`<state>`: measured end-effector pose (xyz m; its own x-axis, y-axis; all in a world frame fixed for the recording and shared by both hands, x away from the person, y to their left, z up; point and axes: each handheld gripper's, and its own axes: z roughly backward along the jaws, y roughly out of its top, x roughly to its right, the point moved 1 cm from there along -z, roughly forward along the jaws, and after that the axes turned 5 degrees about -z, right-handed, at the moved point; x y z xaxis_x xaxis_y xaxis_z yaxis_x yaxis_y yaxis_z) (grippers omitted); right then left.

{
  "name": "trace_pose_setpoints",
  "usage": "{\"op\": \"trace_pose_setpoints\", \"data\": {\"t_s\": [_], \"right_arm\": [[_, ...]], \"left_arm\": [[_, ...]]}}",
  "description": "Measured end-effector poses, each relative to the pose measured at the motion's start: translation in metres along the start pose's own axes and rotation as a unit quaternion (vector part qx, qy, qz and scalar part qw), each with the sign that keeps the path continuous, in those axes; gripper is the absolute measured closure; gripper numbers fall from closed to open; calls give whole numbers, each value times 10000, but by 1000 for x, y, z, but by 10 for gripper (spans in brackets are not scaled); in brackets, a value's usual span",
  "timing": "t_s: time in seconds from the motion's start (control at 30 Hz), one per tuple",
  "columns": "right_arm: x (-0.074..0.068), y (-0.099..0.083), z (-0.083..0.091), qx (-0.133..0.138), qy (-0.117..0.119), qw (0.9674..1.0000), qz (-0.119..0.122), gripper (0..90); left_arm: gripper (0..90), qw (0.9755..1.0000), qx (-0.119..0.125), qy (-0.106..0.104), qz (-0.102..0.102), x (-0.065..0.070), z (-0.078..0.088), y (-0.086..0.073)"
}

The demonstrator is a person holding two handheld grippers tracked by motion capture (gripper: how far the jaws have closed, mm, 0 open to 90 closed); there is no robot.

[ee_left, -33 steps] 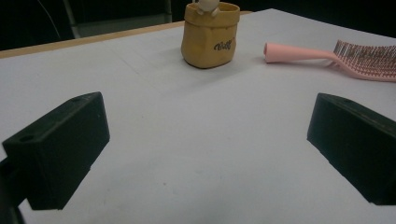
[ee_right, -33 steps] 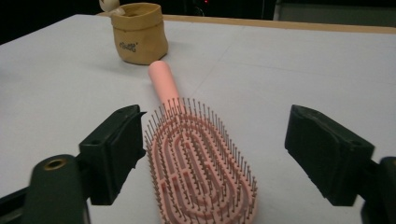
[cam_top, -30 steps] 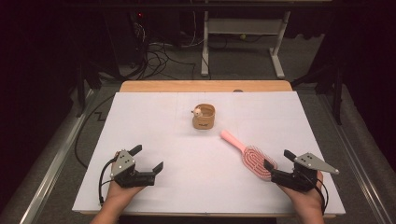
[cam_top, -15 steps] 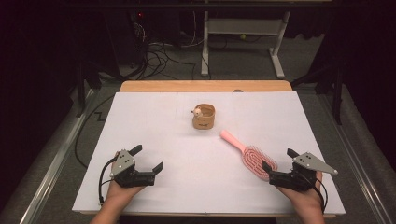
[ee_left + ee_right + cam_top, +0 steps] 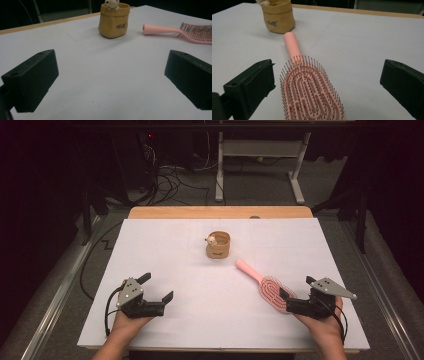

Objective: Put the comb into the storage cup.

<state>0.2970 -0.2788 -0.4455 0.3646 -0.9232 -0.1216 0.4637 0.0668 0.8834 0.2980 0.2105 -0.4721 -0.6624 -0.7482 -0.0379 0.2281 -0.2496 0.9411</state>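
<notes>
Now the right hand-held gripper, jaws just opened wide, brackets the pink hairbrush untouched at five o'clock on the table, while the left hand-held gripper gapes empty at seven.

The white counter lies bare across its whole left half and along the near edge, so the left tongs, jaws standing wide, have open room ahead as far as the small tan pouch with a toy animal peeking over its rim, which stands upright near the middle toward the far side. On the right, the pink hairbrush lies bristles up, slanting from just beside the pouch to between the wide-spread jaws of the right tongs, blocking a straight path forward there. Bare counter runs to its right.
</notes>
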Motion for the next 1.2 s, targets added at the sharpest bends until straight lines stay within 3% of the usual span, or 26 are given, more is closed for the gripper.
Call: {"op": "trace_pose_setpoints", "data": {"t_s": [0.17,0.2,0.27,0.3,0.6,0.8,0.83,0.9,1.1,1.2], "right_arm": [[-1,2,-9,-320,70,9994,69,3],[-2,2,-12,-511,13,9986,103,3],[-2,2,-13,-634,-62,9979,146,3],[-1,2,-14,-820,-5,9965,130,3],[1,3,-15,-1221,61,9921,274,3],[3,0,-17,-1529,128,9872,447,3],[4,-2,-17,-1646,179,9850,480,3],[4,-2,-18,-1675,195,9845,477,3],[4,-5,-20,-1981,268,9782,569,3],[4,-6,-21,-2044,268,9767,600,3]], "left_arm": [[0,10000,-19,-36,-10,-4,-1,1],[0,10000,-31,-58,8,-4,-2,1],[1,10000,-47,-84,-3,-3,-2,0],[1,9999,-81,-112,-65,-1,-3,0],[0,9998,-119,-155,-50,2,-4,-1],[0,9999,-149,-86,8,-1,-4,-3],[0,9999,-145,-88,18,-1,-4,-3],[0,9999,-145,-79,10,-2,-4,-3],[0,9998,-158,-101,-17,-1,-3,-5],[0,9999,-96,-125,-32,0,-3,-5]]}}
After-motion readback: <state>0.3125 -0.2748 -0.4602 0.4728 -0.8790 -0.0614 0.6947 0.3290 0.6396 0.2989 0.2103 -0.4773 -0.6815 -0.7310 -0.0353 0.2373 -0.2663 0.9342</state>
